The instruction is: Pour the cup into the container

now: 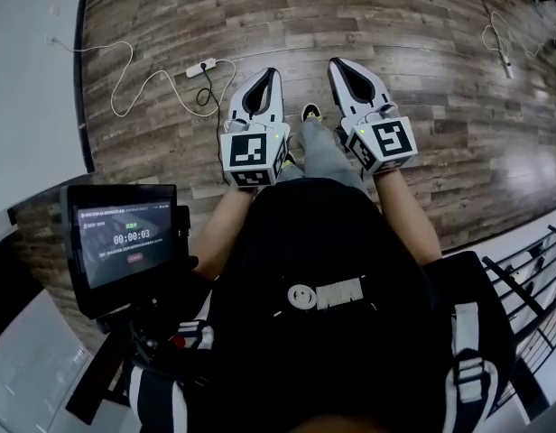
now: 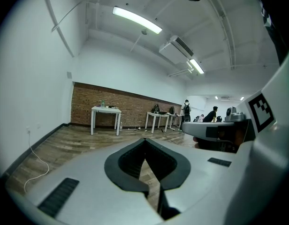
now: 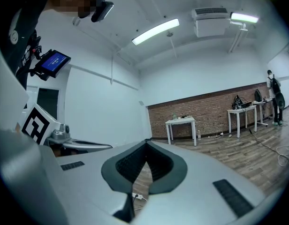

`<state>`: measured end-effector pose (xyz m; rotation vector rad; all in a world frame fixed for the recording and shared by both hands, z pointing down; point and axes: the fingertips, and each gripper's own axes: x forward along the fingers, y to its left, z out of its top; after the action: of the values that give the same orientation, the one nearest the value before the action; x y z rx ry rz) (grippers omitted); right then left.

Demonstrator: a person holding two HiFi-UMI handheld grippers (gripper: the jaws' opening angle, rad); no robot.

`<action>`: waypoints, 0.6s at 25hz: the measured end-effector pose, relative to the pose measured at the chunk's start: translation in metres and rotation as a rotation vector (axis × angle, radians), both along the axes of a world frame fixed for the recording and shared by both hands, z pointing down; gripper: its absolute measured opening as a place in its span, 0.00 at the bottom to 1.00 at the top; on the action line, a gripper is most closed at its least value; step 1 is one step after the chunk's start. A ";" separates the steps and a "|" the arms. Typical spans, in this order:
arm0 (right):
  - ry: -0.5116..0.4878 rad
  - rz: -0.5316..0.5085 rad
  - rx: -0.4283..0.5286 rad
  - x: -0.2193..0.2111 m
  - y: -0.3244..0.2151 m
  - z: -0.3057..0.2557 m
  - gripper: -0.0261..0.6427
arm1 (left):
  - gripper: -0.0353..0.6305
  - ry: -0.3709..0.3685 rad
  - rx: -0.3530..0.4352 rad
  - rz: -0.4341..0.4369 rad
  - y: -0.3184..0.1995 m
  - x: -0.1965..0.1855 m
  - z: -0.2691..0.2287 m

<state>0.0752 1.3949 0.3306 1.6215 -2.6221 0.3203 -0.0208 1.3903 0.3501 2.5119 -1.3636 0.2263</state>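
Observation:
No cup or container can be made out in any view. My left gripper (image 1: 273, 73) and right gripper (image 1: 335, 63) are held side by side in front of the person, above the wooden floor (image 1: 422, 25). Both are shut and hold nothing. In the left gripper view the left gripper (image 2: 145, 140) has its jaws meeting at the tip, with only floor showing through the gap behind. The right gripper (image 3: 146, 141) looks the same in the right gripper view. Both point across the room toward a brick wall (image 2: 130, 108).
A white power strip with its cable (image 1: 202, 67) lies on the floor ahead. Another cable (image 1: 496, 39) lies at the far right. A small monitor (image 1: 123, 233) sits at the person's left. White tables (image 2: 106, 118) stand by the brick wall. People (image 2: 186, 110) stand far off.

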 end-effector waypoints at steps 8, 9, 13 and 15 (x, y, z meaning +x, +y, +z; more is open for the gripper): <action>-0.016 -0.031 -0.029 0.038 -0.092 0.028 0.04 | 0.05 -0.042 -0.006 -0.044 -0.088 0.031 0.018; -0.020 -0.036 -0.032 0.041 -0.101 0.030 0.04 | 0.05 -0.047 -0.002 -0.051 -0.097 0.035 0.018; -0.045 -0.036 -0.045 0.062 -0.142 0.035 0.04 | 0.05 -0.062 -0.008 -0.063 -0.139 0.052 0.019; -0.064 -0.040 -0.045 0.072 -0.157 0.031 0.04 | 0.05 -0.074 -0.007 -0.066 -0.155 0.062 0.016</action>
<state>0.1472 1.2375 0.3619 1.5680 -2.6690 0.4330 0.0409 1.2356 0.3665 2.4710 -1.4685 0.3122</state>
